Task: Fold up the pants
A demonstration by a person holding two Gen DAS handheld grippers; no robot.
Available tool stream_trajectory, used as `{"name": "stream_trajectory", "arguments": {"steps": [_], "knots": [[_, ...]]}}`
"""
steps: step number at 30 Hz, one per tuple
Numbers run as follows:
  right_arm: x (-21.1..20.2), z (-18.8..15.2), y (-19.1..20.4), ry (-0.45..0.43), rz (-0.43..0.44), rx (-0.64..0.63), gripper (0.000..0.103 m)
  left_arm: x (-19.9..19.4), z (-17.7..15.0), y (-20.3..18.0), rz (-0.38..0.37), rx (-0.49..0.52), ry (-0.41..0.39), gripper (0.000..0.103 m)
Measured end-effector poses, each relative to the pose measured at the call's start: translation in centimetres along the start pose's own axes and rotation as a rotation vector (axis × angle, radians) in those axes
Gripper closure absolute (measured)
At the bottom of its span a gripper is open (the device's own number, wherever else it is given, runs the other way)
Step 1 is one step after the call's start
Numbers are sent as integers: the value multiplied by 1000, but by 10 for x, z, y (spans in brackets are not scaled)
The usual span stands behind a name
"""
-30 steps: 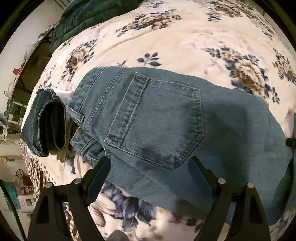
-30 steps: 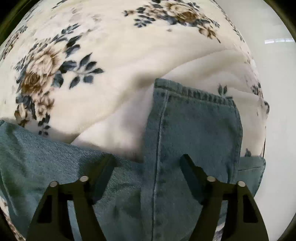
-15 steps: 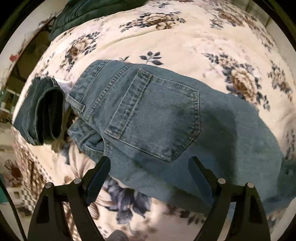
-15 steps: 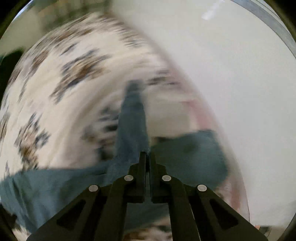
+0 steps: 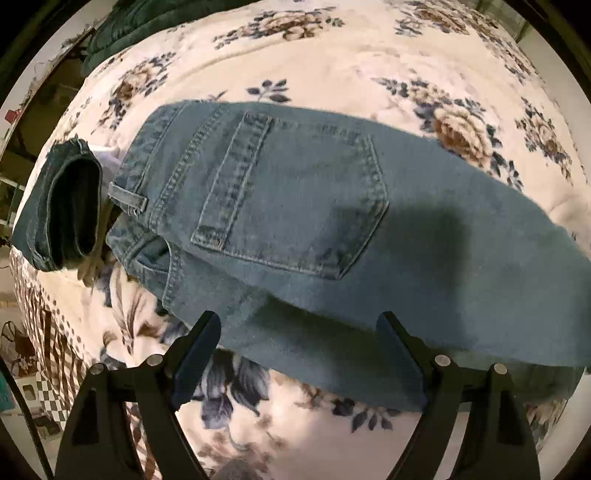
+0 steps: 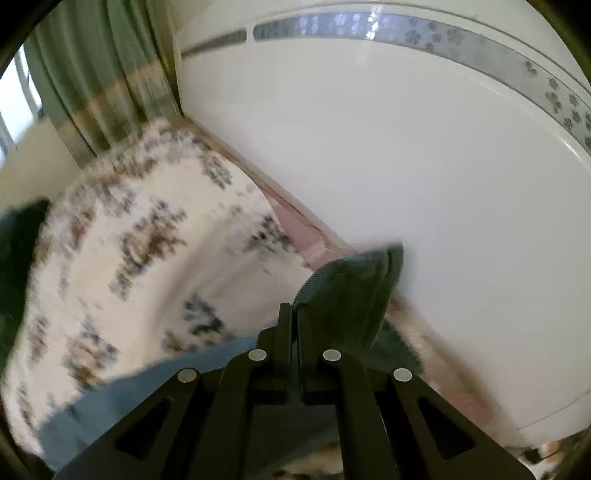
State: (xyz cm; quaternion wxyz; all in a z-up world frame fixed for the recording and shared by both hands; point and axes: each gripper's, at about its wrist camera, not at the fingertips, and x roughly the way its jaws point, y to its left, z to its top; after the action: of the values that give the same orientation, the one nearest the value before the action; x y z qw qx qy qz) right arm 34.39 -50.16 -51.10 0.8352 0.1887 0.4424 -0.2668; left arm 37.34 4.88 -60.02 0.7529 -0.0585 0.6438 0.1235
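Note:
Blue denim pants (image 5: 295, 206) lie folded lengthwise on a floral blanket, back pocket up, waistband to the left, legs running off right. My left gripper (image 5: 299, 332) is open and empty, hovering over the near edge of the seat. My right gripper (image 6: 293, 314) is shut on the hem end of the pants leg (image 6: 351, 291) and holds it lifted off the bed; the rest of the leg (image 6: 147, 391) trails down to the lower left.
A folded pair of dark jeans (image 5: 59, 206) lies at the bed's left edge, more dark clothing (image 5: 147, 22) at the far corner. A white wall (image 6: 406, 166) and green curtain (image 6: 92, 85) border the floral blanket (image 6: 129, 258).
My right gripper closed on the leg hem and lifted it up, swinging toward the wall. My left gripper stayed open and drew back slightly over the pants.

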Motion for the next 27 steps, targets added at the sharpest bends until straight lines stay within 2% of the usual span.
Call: {"name": "stream_trajectory", "arguments": {"steps": [3, 8, 9, 10, 11, 13, 14, 16, 18, 20, 22, 25, 27], "knots": [[45, -19, -20, 116, -50, 20, 100, 3, -3, 1, -8, -9, 16, 17], [105, -71, -58, 349, -74, 110, 100, 11, -8, 8, -20, -16, 44, 17], [116, -81, -61, 420, -71, 136, 95, 13, -9, 12, -24, -26, 49, 17], [124, -91, -62, 483, -49, 179, 87, 14, -10, 18, -28, -40, 47, 17], [124, -99, -62, 509, -13, 212, 79, 14, -10, 22, -29, -53, 42, 17], [113, -109, -51, 515, 30, 245, 19, 12, -10, 38, -30, -83, 31, 17], [103, -113, -42, 500, 47, 249, 16, 11, -9, 47, -38, -106, 28, 17], [85, -122, -20, 480, 82, 250, 16, 11, -4, 72, -90, -179, 29, 17], [69, -136, 13, 486, 167, 248, 16, 11, 2, 97, -136, -263, 31, 17], [66, -150, 47, 528, 288, 253, 17, 15, 9, 120, -175, -350, 36, 17], [78, -171, 87, 613, 420, 263, 21, 25, 17, 143, -236, -457, 49, 17], [96, -195, 125, 693, 480, 287, 31, 45, 30, 160, -290, -540, 87, 17], [112, -209, 146, 729, 462, 289, 34, 57, 34, 165, -309, -581, 116, 17]]}}
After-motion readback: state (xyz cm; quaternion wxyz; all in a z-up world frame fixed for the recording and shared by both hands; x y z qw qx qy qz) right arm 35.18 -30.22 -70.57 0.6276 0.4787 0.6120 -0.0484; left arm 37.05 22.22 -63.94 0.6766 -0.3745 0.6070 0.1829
